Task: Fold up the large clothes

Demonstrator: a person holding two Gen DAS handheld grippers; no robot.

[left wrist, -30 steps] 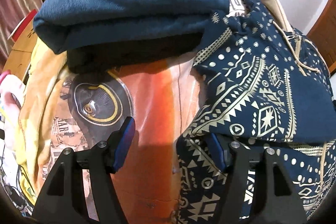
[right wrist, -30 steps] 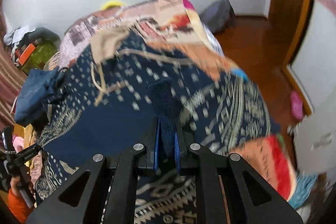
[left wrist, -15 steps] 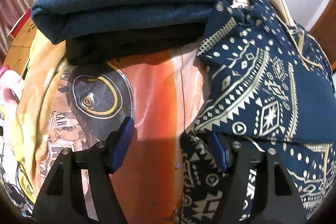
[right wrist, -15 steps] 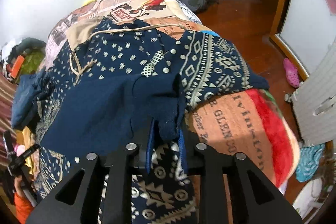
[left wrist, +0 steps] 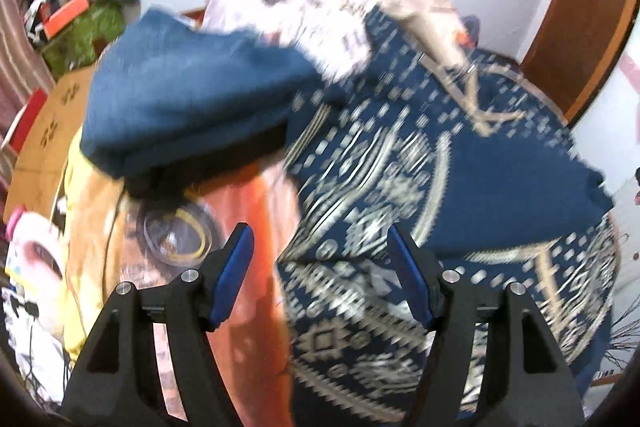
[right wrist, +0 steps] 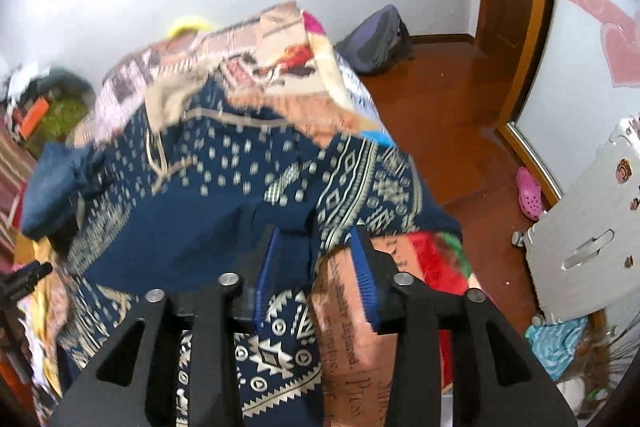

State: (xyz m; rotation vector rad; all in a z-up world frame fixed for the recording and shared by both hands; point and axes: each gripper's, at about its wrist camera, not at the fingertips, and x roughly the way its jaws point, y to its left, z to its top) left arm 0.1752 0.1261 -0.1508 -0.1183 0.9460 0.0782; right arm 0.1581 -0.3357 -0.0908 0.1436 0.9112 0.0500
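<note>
A navy hoodie with cream geometric print (left wrist: 420, 187) lies spread on the bed, one sleeve folded across its body; it also shows in the right wrist view (right wrist: 208, 187). My left gripper (left wrist: 320, 251) is open and empty above the hoodie's left edge. My right gripper (right wrist: 316, 247) is open, with the plain navy cuff (right wrist: 286, 223) lying loose between its blue pads. Both views are motion-blurred.
A stack of folded blue and black clothes (left wrist: 192, 103) sits on the printed orange bedspread (left wrist: 256, 219) left of the hoodie. A cluttered pile (left wrist: 76, 15) is at far left. Wooden floor (right wrist: 460, 115), a dark backpack (right wrist: 376, 43) and a pink shoe (right wrist: 529, 193) lie right of the bed.
My right gripper has opened and let go of the navy sleeve cuff, which now rests on the hoodie. My left gripper has pulled back and up, staying open.
</note>
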